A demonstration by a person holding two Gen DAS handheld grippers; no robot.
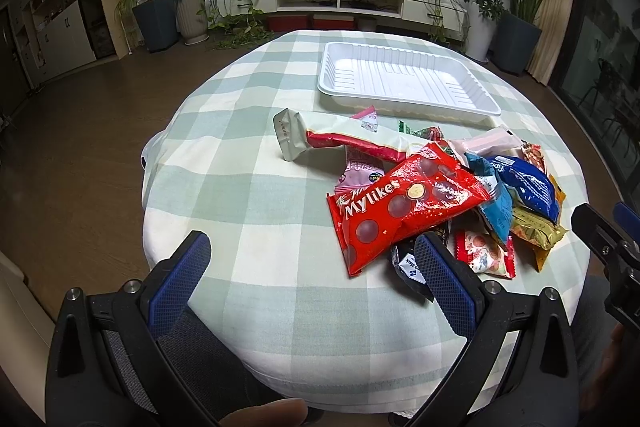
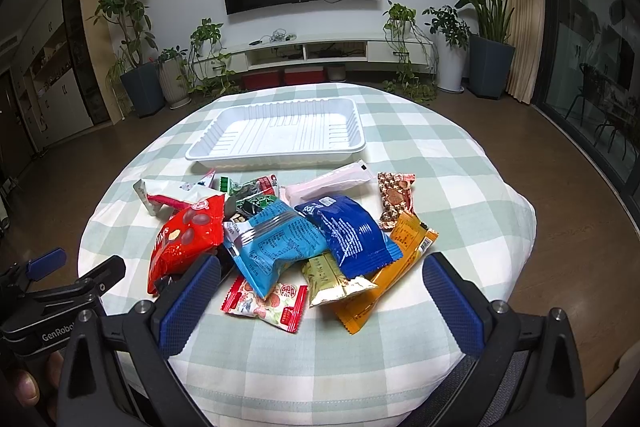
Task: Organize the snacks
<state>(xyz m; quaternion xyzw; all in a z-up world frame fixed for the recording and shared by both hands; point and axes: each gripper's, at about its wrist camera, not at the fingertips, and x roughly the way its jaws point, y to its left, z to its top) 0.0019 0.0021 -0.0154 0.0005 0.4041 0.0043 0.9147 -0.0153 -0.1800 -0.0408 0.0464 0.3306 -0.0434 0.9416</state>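
Observation:
A heap of snack packets lies on the checked tablecloth: a red Mylikes bag (image 1: 404,203) (image 2: 184,239), a dark blue packet (image 2: 348,227) (image 1: 528,185), a light blue packet (image 2: 276,247), an orange packet (image 2: 400,267), a gold packet (image 2: 328,279) and a long red-and-white packet (image 1: 344,139). Behind the heap stands an empty white tray (image 1: 404,79) (image 2: 280,131). My left gripper (image 1: 312,267) hovers open at the near left of the heap, holding nothing. My right gripper (image 2: 320,291) hovers open over the heap's near edge, also holding nothing.
The round table (image 2: 460,187) carries a green-and-white cloth, with bare cloth at the left (image 1: 224,155) and near side. The right gripper (image 1: 604,243) shows at the left wrist view's right edge; the left gripper (image 2: 60,287) shows at the right view's left edge. Potted plants and a TV stand line the far wall.

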